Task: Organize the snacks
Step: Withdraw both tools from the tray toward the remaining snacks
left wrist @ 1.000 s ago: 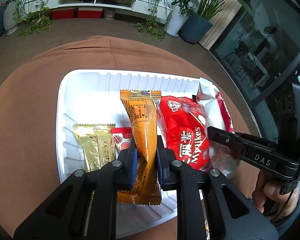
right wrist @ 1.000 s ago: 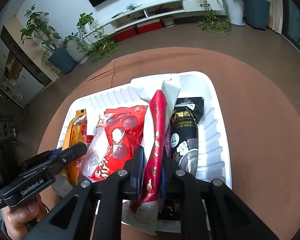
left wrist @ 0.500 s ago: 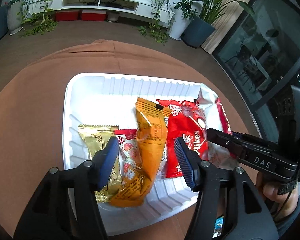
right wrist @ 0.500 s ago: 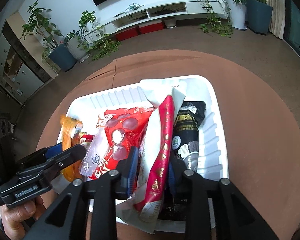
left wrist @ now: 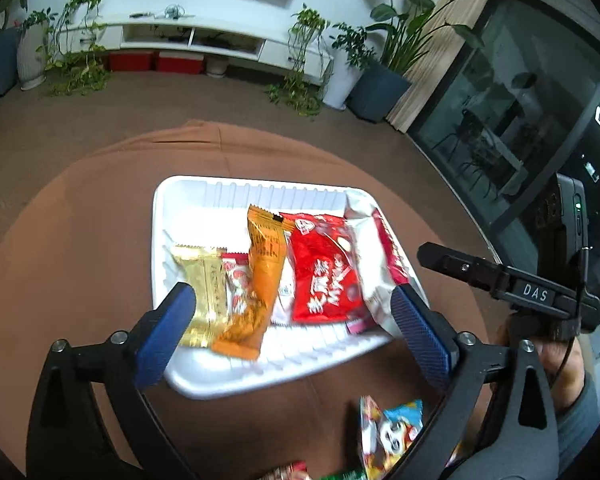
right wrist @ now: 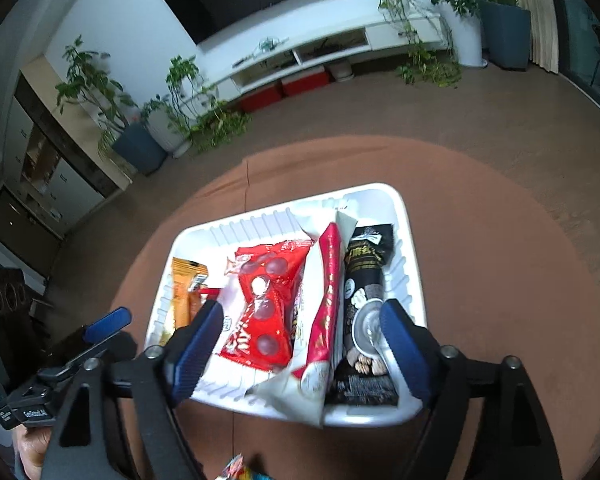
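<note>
We are holding the left gripper [left wrist: 292,320] and the right gripper [right wrist: 300,344] over the near edge of the white tray [left wrist: 180,196], both with jaws spread wide and gripping nothing. Lying side by side in the tray are a gold packet [left wrist: 204,280], an orange packet [left wrist: 260,276], a red packet [right wrist: 260,304], a red-and-white packet [right wrist: 324,320] and a black packet [right wrist: 364,280]. We are judging the sorting well advanced: several colourful snacks [left wrist: 392,436] are waiting on the brown tabletop [left wrist: 80,220], near of the tray.
</note>
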Tool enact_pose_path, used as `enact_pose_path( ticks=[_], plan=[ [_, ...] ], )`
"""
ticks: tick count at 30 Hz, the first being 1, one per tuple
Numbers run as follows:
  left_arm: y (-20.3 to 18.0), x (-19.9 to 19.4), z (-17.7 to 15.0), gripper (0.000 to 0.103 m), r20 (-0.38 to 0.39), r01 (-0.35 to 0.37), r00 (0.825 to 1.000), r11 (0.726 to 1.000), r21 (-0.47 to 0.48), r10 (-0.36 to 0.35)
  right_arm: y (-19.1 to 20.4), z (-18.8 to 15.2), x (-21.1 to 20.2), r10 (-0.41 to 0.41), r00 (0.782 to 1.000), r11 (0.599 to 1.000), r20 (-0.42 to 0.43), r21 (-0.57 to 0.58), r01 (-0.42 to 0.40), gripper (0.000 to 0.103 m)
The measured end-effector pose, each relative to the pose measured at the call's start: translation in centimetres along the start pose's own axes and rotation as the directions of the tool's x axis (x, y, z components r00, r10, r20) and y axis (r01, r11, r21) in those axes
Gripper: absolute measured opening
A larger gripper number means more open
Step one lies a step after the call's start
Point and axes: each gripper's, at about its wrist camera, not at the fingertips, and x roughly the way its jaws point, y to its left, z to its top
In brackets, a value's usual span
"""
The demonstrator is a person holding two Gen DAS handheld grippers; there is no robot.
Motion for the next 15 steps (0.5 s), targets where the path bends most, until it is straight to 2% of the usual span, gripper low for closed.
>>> enact_pose_path(
  ticks=[4,8,15],
  plan=[
    [-0.4,-3.5,-2.6,0.102,0.027,-0.010,1.000,1.000,-0.004,0.010,0.0,-1.6,-2.6,0.021,1.000,1.000,0.022,-0.016,-0.021,0.087],
    [-0.3,-6.0,-5.6,0.102,0.039,-0.020,0.999,0.999,-0.029,0.021,-0.5,-4.8,-5.4,0.043,0.998,0.999,0.051,-0.018,-0.043,0.087],
    [0.1,-8.4,-12.2,0.102,-0.010,-0.057,0.998,0.995,-0.085,0.057,-1.0,-11.0,-8.4,0.092,0.995,0.996,0.049,0.006,-0.092,0.088]
  ],
)
